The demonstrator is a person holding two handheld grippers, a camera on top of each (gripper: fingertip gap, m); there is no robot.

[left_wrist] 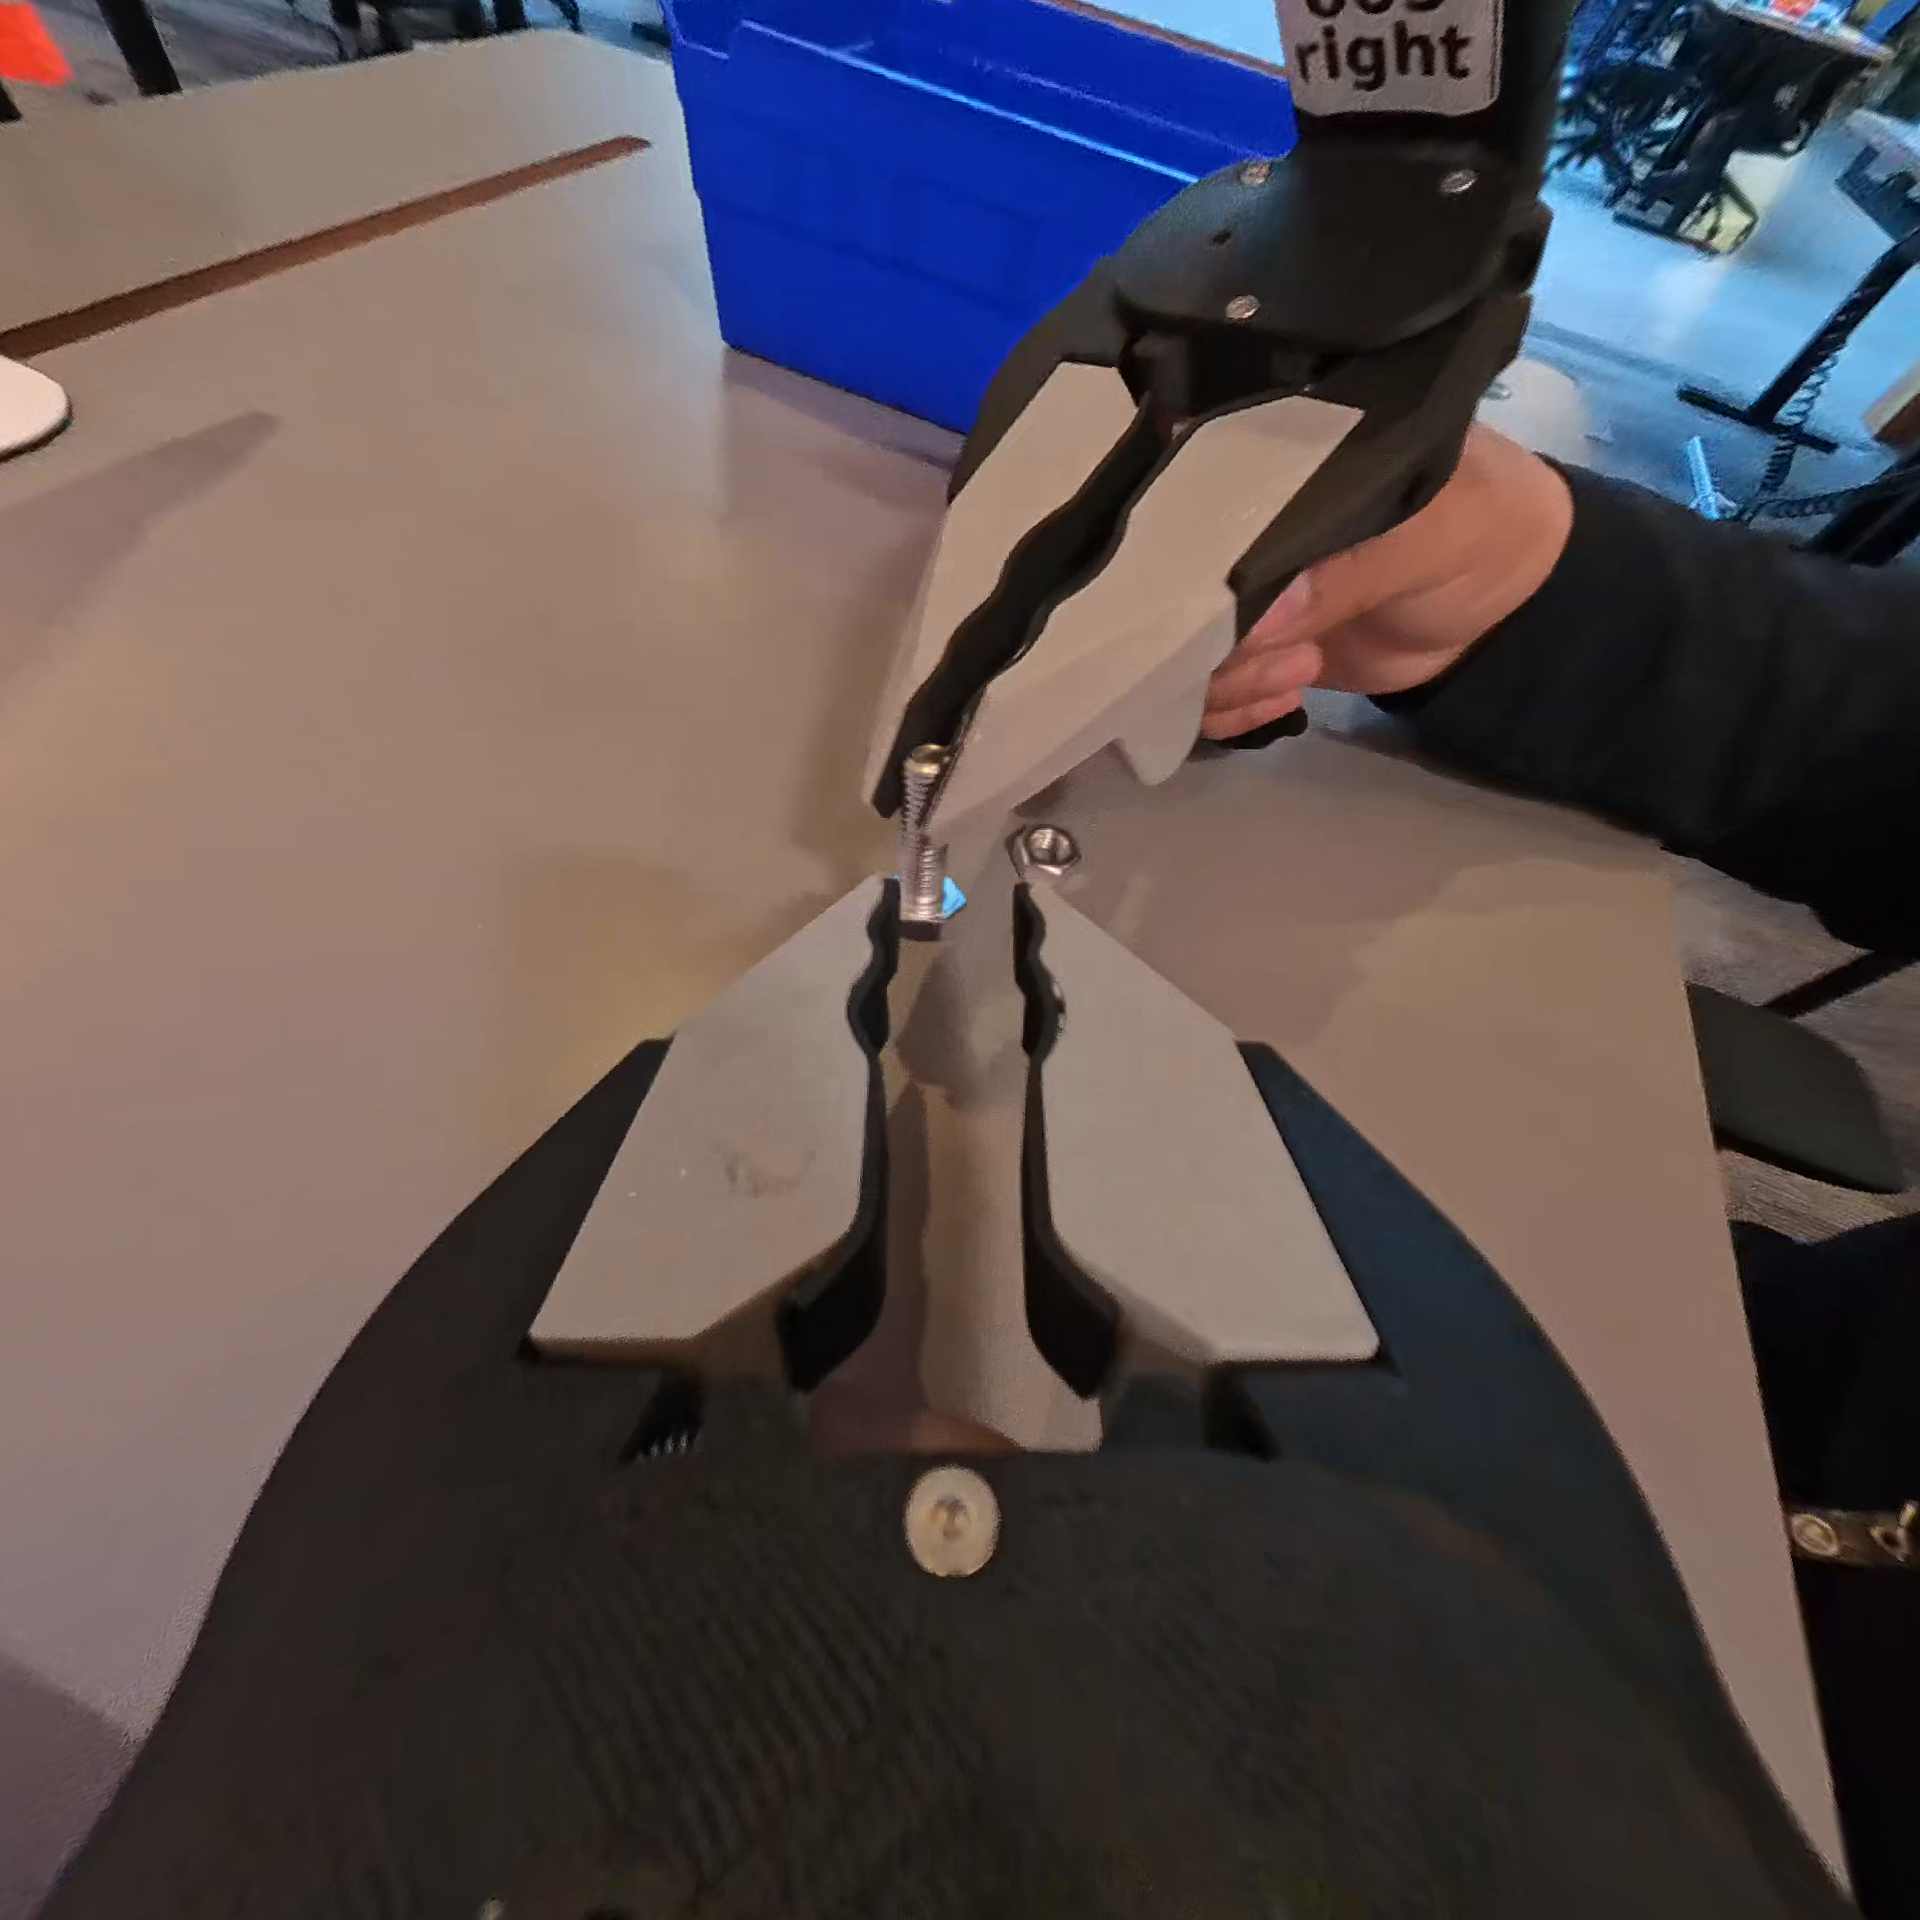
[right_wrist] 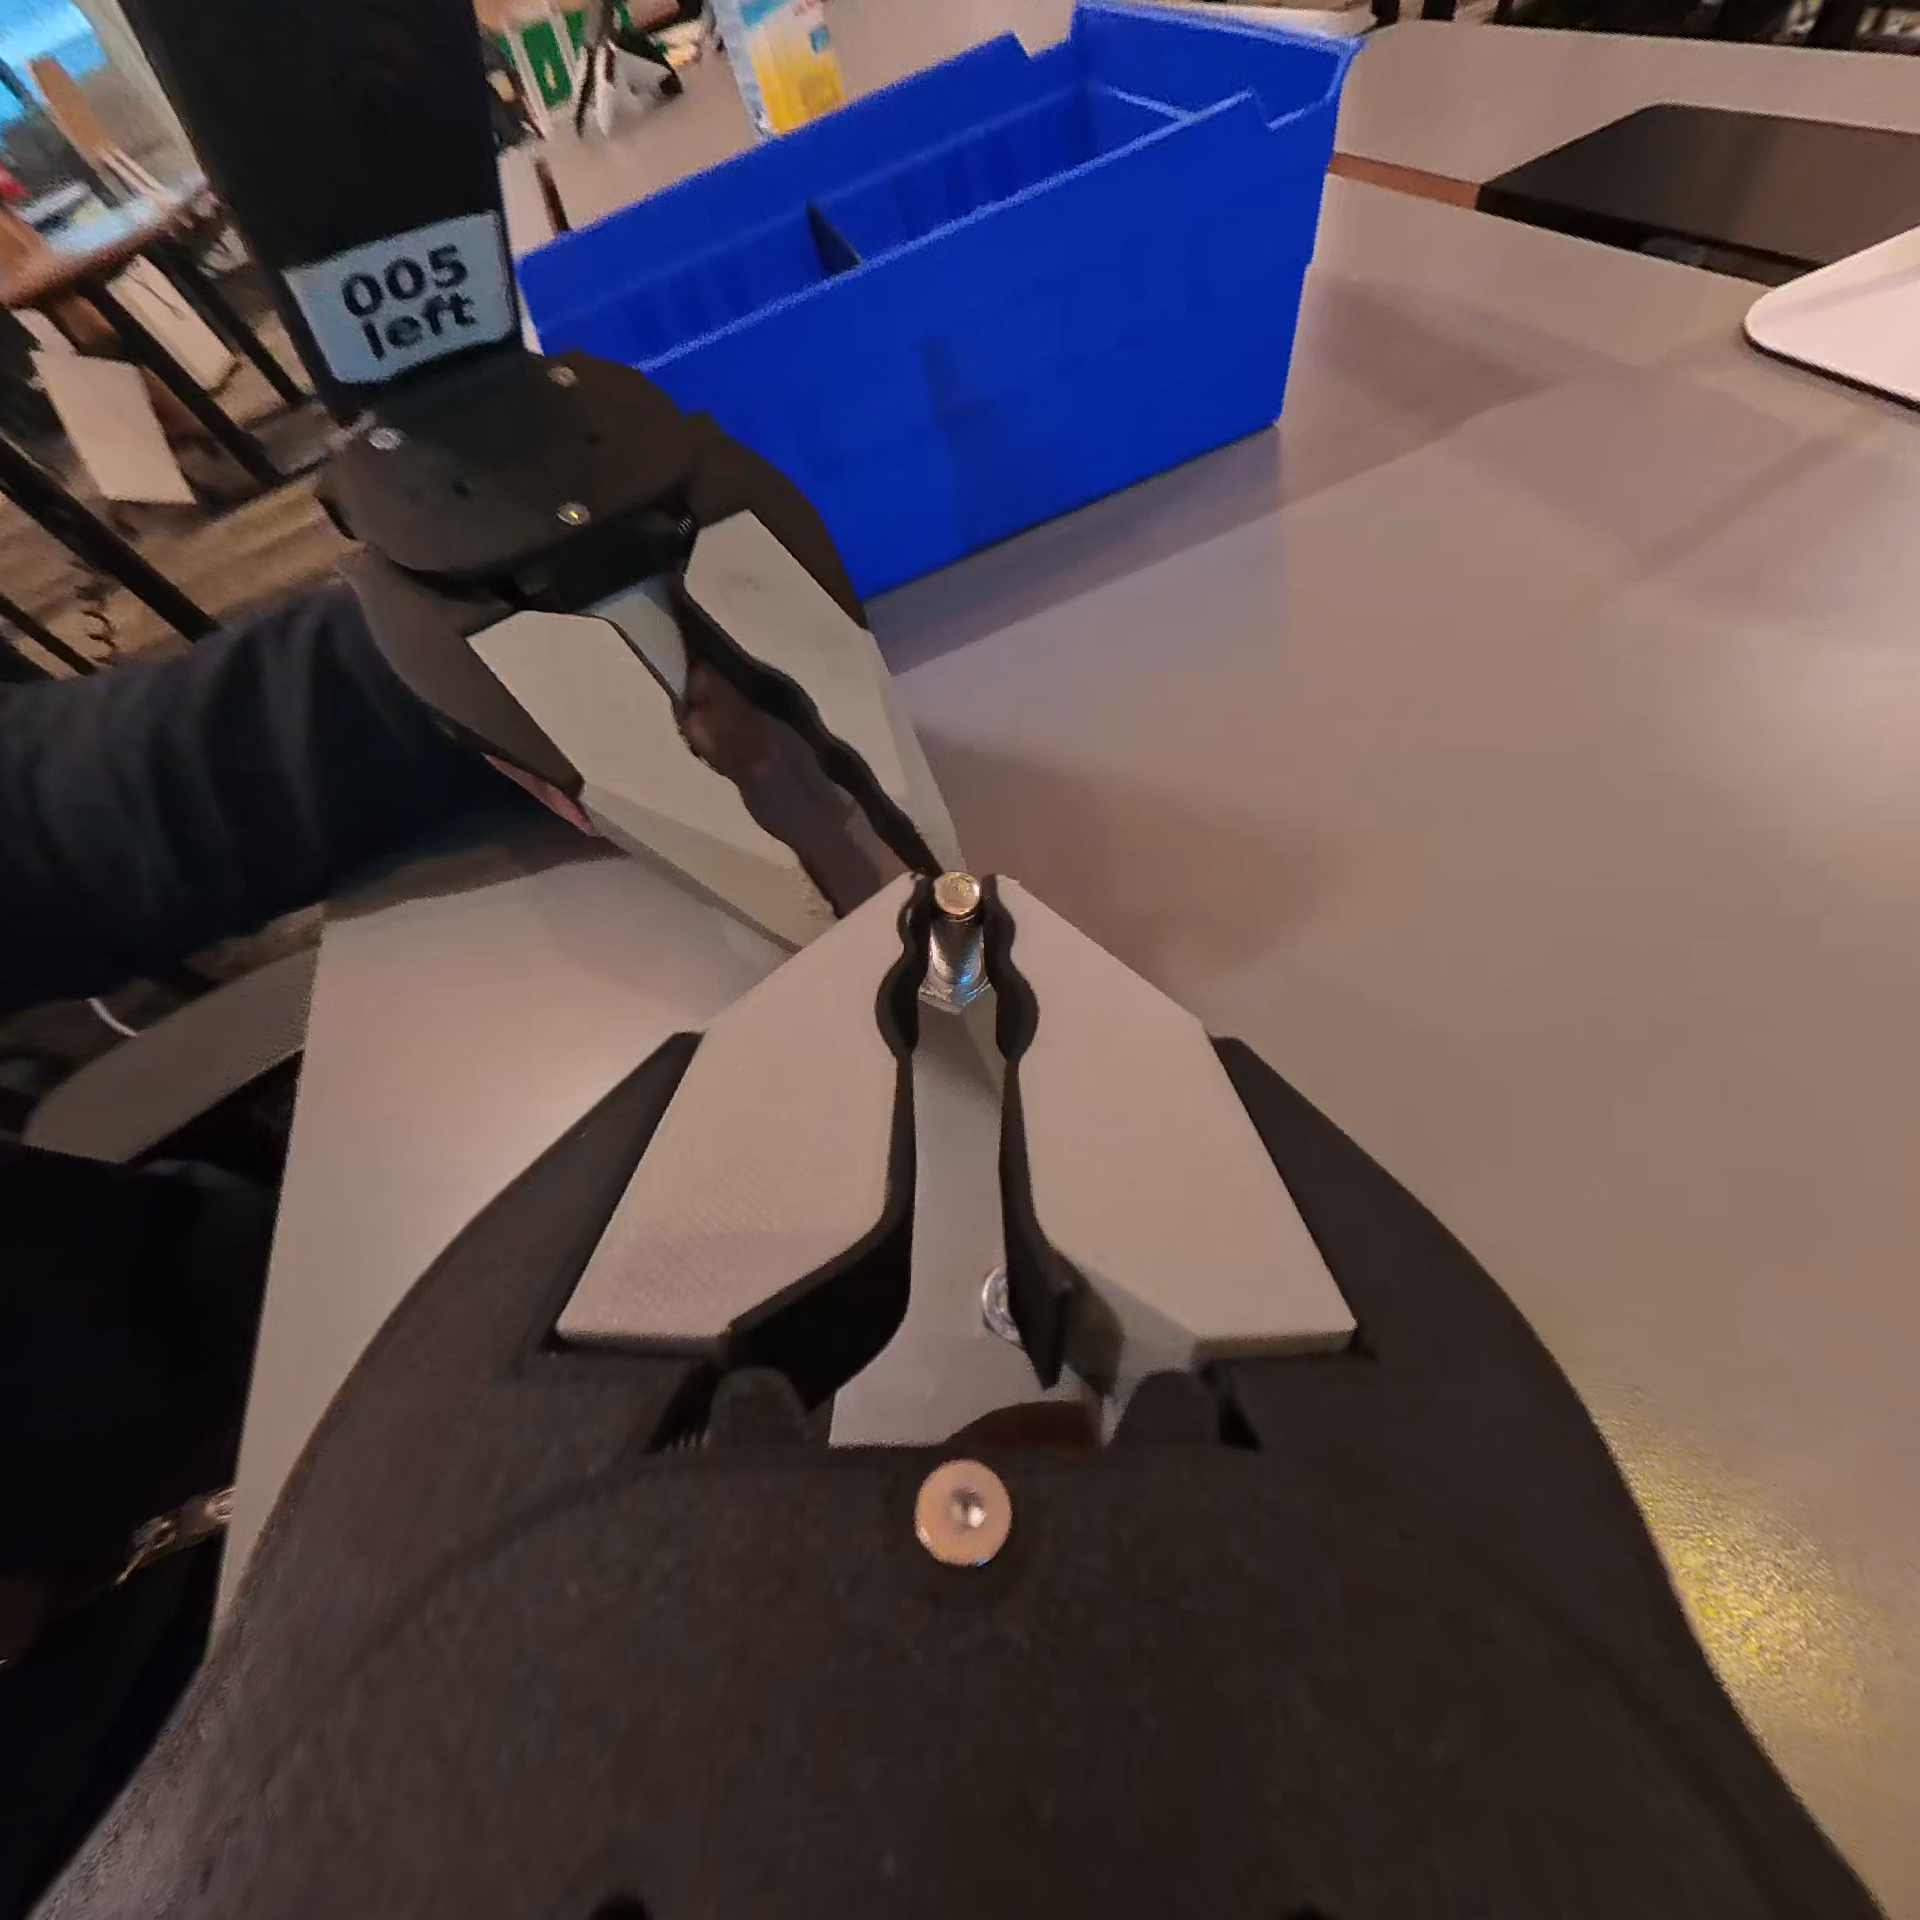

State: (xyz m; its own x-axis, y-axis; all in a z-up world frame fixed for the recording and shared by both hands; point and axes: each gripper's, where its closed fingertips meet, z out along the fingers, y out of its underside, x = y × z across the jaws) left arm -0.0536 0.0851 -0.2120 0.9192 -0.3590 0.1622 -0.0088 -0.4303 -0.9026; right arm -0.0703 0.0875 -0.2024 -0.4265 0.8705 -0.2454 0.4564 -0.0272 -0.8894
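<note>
A silver hex bolt [left_wrist: 921,842] hangs upright, head down, with its threaded end pinched in the tips of my right gripper [left_wrist: 914,790], which comes in from the upper right. In the right wrist view the right gripper [right_wrist: 956,899] is shut on the bolt [right_wrist: 952,951]. My left gripper [left_wrist: 956,914] is open and empty, and its left fingertip sits beside the bolt's head. It also shows in the right wrist view [right_wrist: 894,868], coming in from the upper left. A silver nut [left_wrist: 1044,847] lies on the grey table [left_wrist: 416,727] just beyond the left gripper's right fingertip. It also shows in the right wrist view [right_wrist: 995,1304].
A blue divided bin [left_wrist: 935,208] [right_wrist: 987,395] stands on the table behind the grippers. A white flat object [right_wrist: 1849,312] [left_wrist: 21,405] lies off to the side. A hand [left_wrist: 1403,592] holds the right gripper. The table's near edge runs close by. The tips of both grippers are at nearly the same place. From either gripper's tips it is about 35 centimeters to the white flat object [left_wrist: 21,405].
</note>
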